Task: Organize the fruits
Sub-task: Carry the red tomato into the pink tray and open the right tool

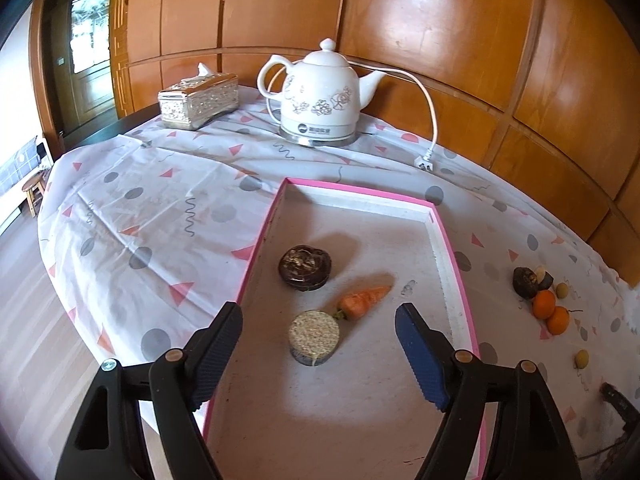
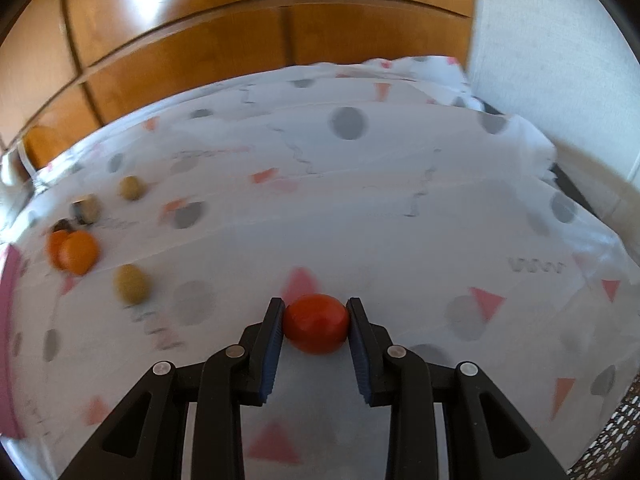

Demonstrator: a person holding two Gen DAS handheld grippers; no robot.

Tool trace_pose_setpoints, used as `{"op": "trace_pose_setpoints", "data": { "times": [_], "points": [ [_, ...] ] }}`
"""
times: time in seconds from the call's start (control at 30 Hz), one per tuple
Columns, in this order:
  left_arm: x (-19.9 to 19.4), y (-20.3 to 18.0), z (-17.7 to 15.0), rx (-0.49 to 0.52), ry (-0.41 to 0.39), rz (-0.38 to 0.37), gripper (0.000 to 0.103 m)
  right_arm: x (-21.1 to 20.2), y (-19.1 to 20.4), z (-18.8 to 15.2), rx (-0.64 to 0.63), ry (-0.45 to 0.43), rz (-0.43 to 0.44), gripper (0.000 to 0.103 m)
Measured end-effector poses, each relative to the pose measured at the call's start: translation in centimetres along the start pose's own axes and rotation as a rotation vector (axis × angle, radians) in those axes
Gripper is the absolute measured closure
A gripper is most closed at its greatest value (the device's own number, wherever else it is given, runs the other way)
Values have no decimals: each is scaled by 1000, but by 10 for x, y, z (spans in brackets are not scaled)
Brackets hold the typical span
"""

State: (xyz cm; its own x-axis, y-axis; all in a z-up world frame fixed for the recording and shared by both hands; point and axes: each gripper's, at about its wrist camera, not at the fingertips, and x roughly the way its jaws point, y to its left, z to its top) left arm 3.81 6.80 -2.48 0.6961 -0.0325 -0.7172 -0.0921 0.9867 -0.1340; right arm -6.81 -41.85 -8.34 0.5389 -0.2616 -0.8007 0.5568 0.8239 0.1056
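Observation:
A pink-rimmed tray lies on the patterned tablecloth. In it are a dark brown round fruit, a small carrot and a round piece with a pale green cut top. My left gripper hovers above the tray, open, with nothing between its pads. In the right wrist view my right gripper is shut on a red tomato just above the cloth. Loose on the cloth lie two oranges, a dark fruit and small yellowish fruits.
A white ceramic kettle with its cord and plug stands at the back, a silver tissue box to its left. Wooden panelling runs behind the table. The table edge drops to the floor on the left. A mesh basket edge shows at the lower right.

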Motion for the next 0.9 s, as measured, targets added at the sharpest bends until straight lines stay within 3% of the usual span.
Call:
{"op": "trace_pose_setpoints", "data": {
  "times": [0.17, 0.5, 0.77, 0.9],
  "points": [
    [-1, 7, 0, -15, -5, 7, 22, -12, 49, -3, -101, 13, 168, 72],
    [-3, 25, -1, -57, -7, 18, 21, -48, 188, -25, -416, 65, 500, 72],
    [-4, 41, -2, -87, -5, 30, 22, -75, 280, -41, -621, 76, 646, 72],
    [-4, 44, -2, -94, -2, 29, 22, -79, 313, -50, -694, 74, 661, 72]
  ]
}}
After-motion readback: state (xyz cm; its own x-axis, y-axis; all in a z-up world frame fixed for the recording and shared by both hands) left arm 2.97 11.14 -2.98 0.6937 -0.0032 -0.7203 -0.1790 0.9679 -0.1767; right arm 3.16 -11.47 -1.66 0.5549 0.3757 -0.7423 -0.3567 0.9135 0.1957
